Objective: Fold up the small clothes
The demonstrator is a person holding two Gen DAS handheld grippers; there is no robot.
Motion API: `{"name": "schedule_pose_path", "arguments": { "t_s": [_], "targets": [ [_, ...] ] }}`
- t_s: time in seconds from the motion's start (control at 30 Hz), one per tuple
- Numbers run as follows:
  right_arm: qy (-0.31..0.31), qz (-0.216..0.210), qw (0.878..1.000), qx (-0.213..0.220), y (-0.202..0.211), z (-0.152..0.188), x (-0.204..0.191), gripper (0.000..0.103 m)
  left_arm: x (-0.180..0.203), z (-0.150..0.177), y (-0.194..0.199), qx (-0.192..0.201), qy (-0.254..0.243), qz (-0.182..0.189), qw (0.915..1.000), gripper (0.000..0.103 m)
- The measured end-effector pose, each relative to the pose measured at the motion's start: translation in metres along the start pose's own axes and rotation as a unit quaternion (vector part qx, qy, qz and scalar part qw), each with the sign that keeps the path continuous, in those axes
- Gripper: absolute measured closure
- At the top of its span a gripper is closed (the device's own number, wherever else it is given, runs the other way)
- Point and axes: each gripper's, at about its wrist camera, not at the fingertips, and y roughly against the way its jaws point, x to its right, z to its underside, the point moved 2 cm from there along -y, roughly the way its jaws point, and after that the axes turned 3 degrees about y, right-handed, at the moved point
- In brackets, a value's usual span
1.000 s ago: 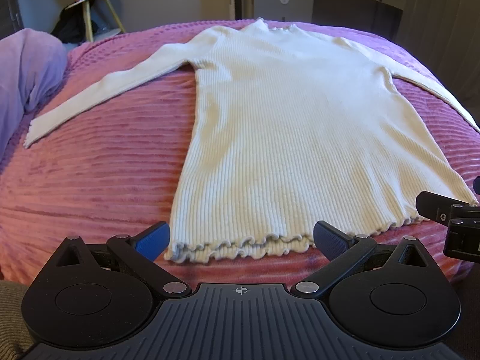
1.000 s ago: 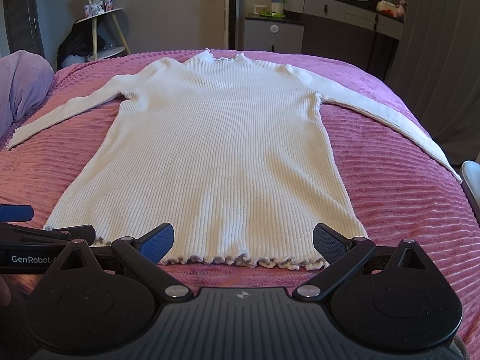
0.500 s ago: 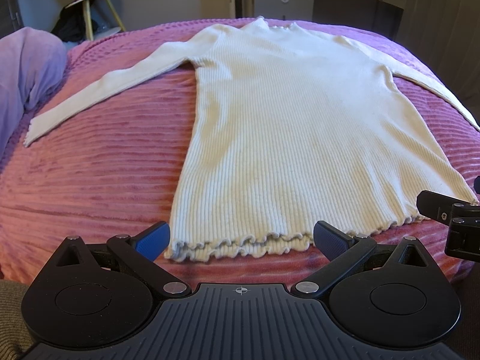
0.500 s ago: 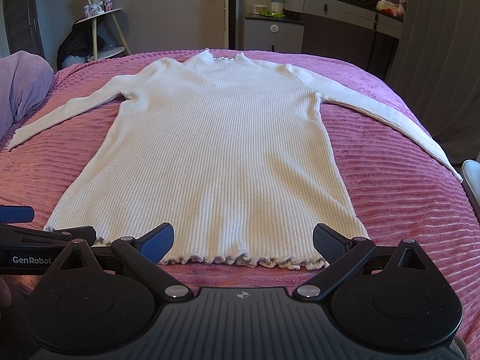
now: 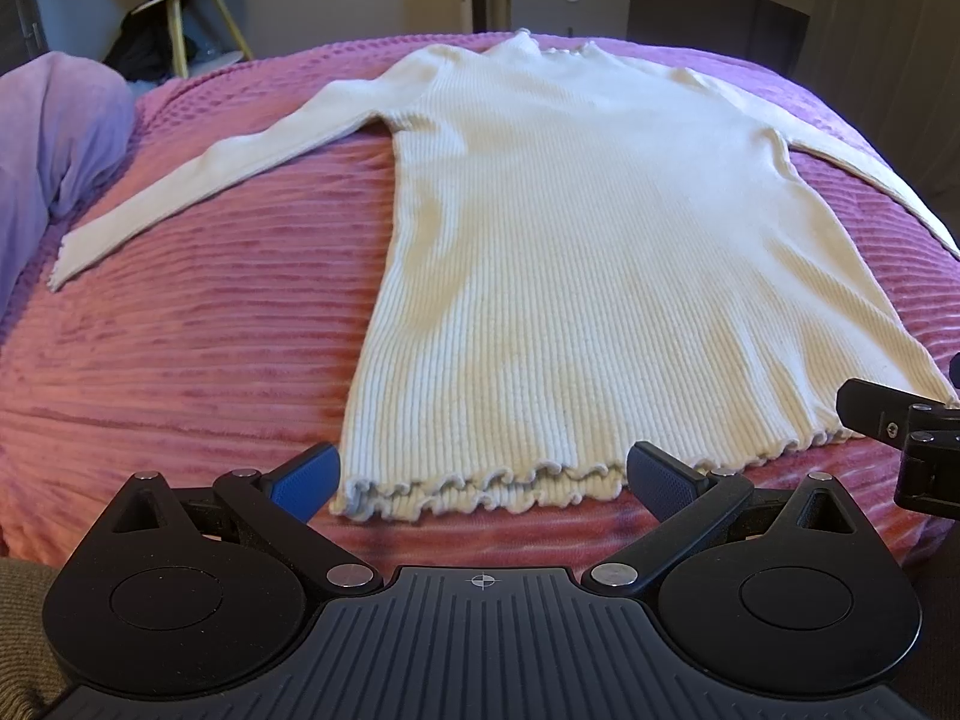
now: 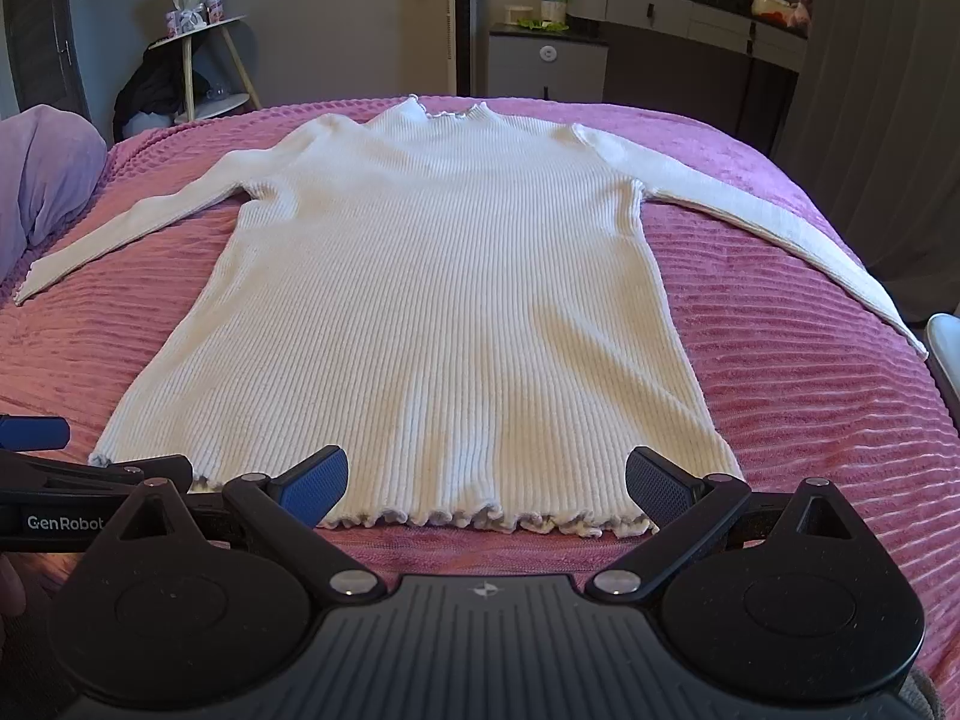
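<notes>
A cream ribbed long-sleeved top [image 5: 588,252] lies flat on the pink bed, neck at the far end, both sleeves spread out; it also shows in the right wrist view [image 6: 444,312]. Its frilled hem [image 5: 480,489] lies nearest me. My left gripper [image 5: 483,477] is open just before the hem's left part, touching nothing. My right gripper [image 6: 486,483] is open just before the hem's right part [image 6: 486,519], empty. Each gripper shows at the edge of the other's view.
The pink ribbed bedspread [image 5: 180,360] covers the bed. A purple pillow [image 5: 54,138] lies at the left. A small round side table [image 6: 204,54] and a dark dresser with a mirror [image 6: 690,18] stand behind the bed.
</notes>
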Motion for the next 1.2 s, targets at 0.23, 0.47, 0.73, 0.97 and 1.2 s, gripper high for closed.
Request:
{"name": "schedule_pose_path", "arguments": {
  "t_s": [0.23,0.47,0.73,0.97,1.2],
  "targets": [
    [-0.001,-0.001,1.000,-0.001,-0.0003,-0.0005,0.0005,0.004,0.0002,-0.0008,-0.0005,-0.002,0.001,-0.001,1.0000,0.000],
    [-0.002,-0.002,1.000,-0.001,-0.0001,-0.0003,0.0010,0.004,0.0001,-0.0010,-0.0006,-0.002,0.001,-0.001,1.0000,0.000],
    [-0.003,-0.003,1.000,-0.001,0.0000,-0.0006,0.0018,0.004,-0.0013,-0.0026,-0.0012,-0.008,0.005,-0.005,0.9999,0.000],
    [-0.004,-0.003,1.000,-0.001,0.0003,-0.0008,0.0022,0.004,-0.0004,-0.0034,-0.0007,-0.011,0.005,-0.005,0.9999,0.000],
    [-0.007,-0.005,1.000,-0.001,0.0010,-0.0012,0.0029,0.004,0.0015,-0.0046,-0.0004,-0.014,0.004,-0.003,0.9999,0.000]
  ]
}}
